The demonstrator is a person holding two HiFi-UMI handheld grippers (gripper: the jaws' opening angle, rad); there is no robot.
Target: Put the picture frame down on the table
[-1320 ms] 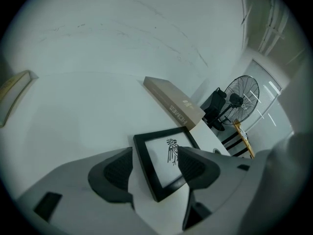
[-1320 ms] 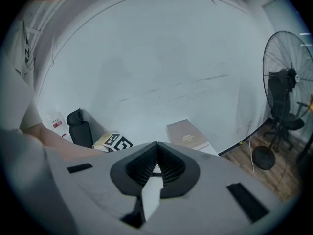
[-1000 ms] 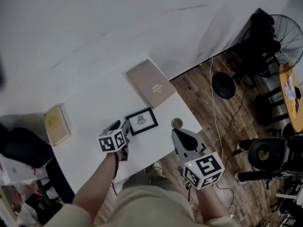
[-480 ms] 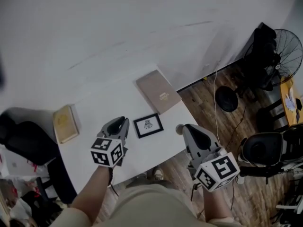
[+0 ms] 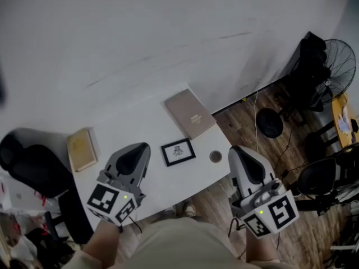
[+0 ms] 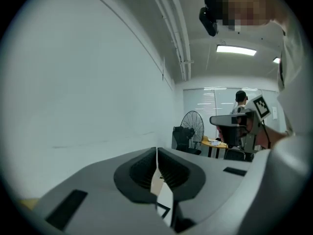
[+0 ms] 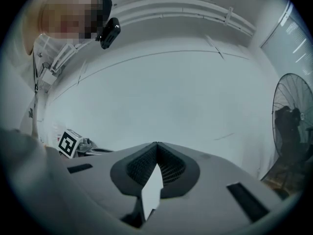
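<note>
The picture frame lies flat on the white table, face up, its black border around a pale mat with a small dark motif. Neither gripper touches it. In the head view the left gripper is to the frame's left and the right gripper to its right, over the table's near corner and the wooden floor. Both point away from the person. The left gripper view shows its jaws shut, the ribbed pads meeting tip to tip, with only a sliver of pale surface visible in the gap behind them. The right gripper view shows the same: jaws pressed together at the tips with nothing clamped between them, facing a plain white wall. A beige book lies on the table beyond the frame, near the far right corner and apart from it. A yellowish book lies at the table's left edge, well apart from the frame. A small round object sits just right of the frame, close to the table's edge. A standing fan is off to the right on the floor.
</note>
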